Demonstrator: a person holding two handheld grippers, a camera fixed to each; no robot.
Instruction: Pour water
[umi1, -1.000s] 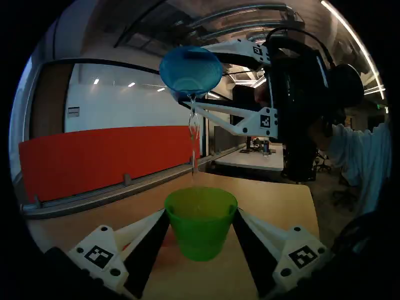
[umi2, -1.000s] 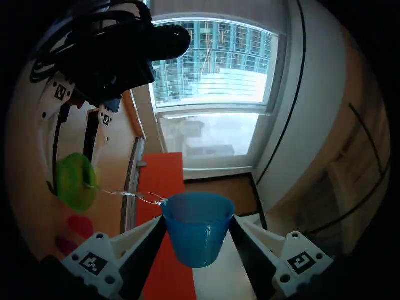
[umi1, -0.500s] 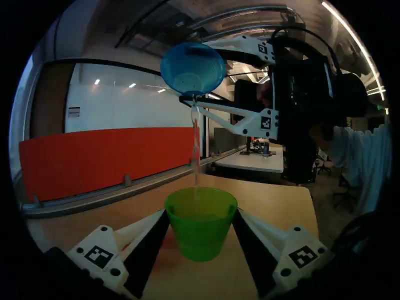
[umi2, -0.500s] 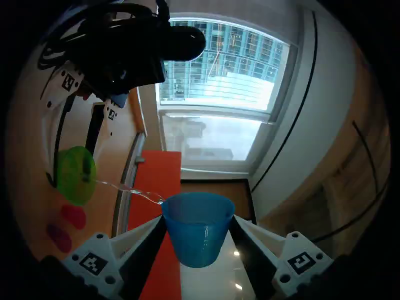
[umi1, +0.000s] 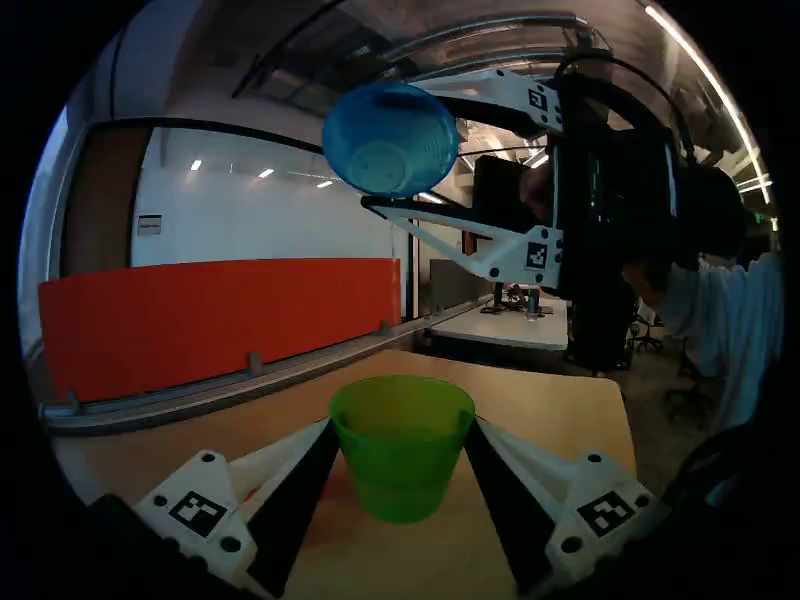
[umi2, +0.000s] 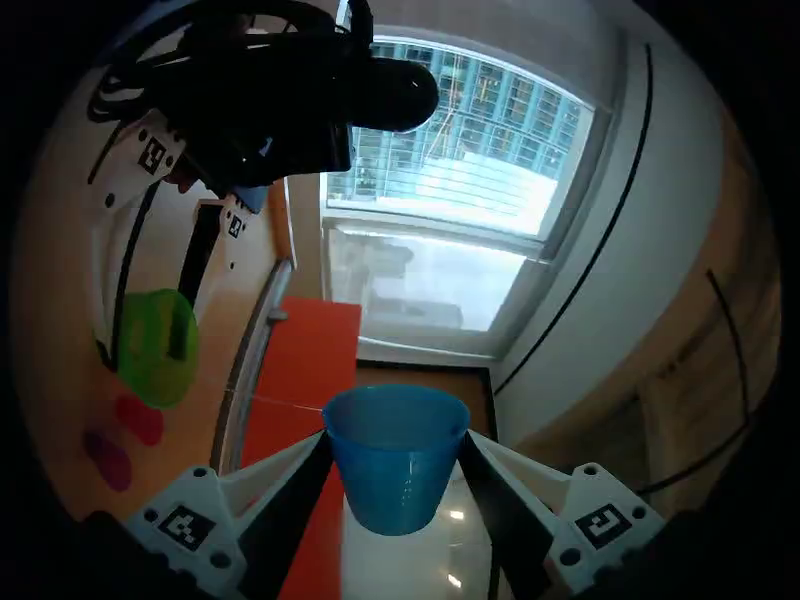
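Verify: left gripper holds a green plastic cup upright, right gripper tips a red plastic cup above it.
One error: the right gripper tips a blue plastic cup, not a red one, as the left gripper view shows. The left gripper does hold the green plastic cup upright.

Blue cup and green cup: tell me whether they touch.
Apart. The left gripper view shows the blue cup tipped high above the green cup, with a wide open gap between them.
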